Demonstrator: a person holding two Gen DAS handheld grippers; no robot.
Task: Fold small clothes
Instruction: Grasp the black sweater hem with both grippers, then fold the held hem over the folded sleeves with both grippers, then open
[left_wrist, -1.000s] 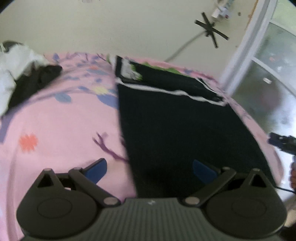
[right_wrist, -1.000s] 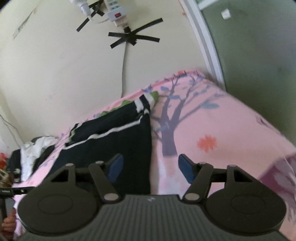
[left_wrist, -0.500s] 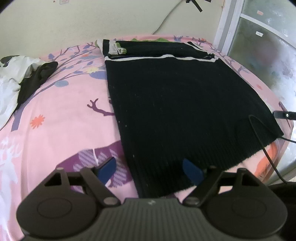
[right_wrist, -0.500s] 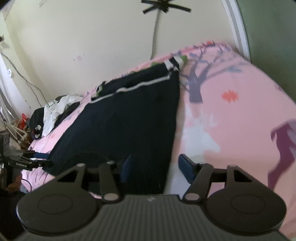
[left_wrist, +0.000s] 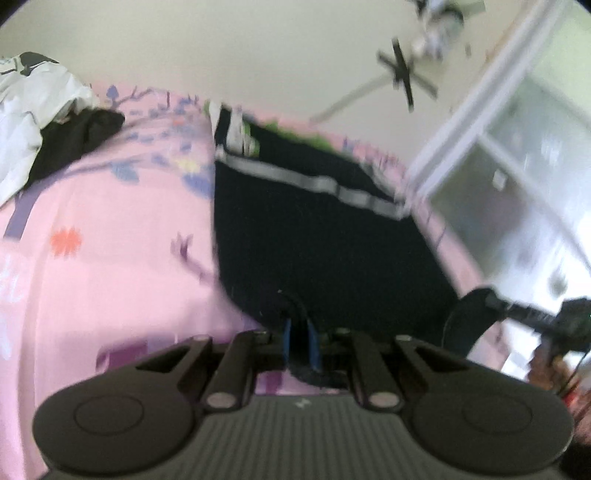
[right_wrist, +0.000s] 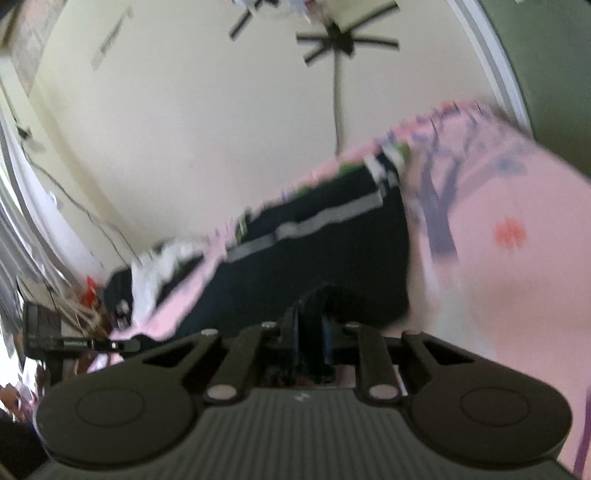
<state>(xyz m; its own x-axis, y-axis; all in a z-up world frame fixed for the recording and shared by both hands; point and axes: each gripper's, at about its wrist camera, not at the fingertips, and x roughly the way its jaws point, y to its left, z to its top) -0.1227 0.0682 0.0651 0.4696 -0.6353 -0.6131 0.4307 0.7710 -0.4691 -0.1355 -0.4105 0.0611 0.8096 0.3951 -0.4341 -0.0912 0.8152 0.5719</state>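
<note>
A black knit garment (left_wrist: 325, 236) with a white stripe (left_wrist: 314, 182) near its far end lies flat on a pink patterned bed sheet (left_wrist: 110, 277). My left gripper (left_wrist: 298, 332) is shut on the garment's near hem, which bunches up between the blue pads. In the right wrist view the same garment (right_wrist: 325, 258) runs away to the left. My right gripper (right_wrist: 310, 325) is at the other near corner, its jaws closing with the black cloth pinched between the pads. Both views are blurred.
A heap of white and black clothes (left_wrist: 37, 140) sits at the bed's far left corner. A cream wall (left_wrist: 258, 55) with a taped cable stands behind the bed. A glass door (left_wrist: 517, 166) is to the right. The other gripper (left_wrist: 535, 317) shows at the bed's right edge.
Both grippers went from open over the near hem to closed on it. Both views have tilted upward, and the hem bunches between the pads.
</note>
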